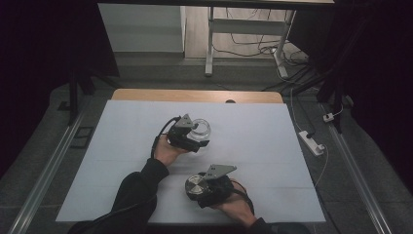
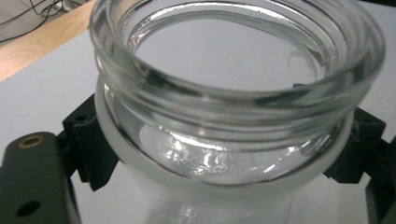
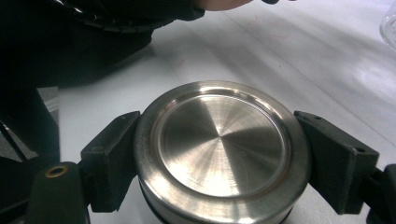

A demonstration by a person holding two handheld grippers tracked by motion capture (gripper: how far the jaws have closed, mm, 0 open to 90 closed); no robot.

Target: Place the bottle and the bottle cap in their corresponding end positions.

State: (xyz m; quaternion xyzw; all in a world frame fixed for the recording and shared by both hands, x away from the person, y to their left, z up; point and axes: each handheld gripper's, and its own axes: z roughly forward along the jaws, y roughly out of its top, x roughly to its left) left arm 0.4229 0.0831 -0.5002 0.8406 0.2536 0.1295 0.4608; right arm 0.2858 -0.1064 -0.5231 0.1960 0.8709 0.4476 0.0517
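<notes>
Two tongs point(image 1: 199, 141) point(image 1: 195, 187), jar point(image 1: 200, 127), lid point(image 1: 196, 185).

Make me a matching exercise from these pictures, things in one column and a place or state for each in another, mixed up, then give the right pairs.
Things
1. clear glass jar
2. round brushed-metal lid
3. white power strip
4. bare wooden table edge

Places or states
A. on the floor, right of the table
B. clamped between the left gripper jaws, open mouth
C. along the far side, beyond the white sheet
D. clamped between the right gripper jaws, near the person

Pairs: 1-B, 2-D, 3-A, 4-C
</notes>
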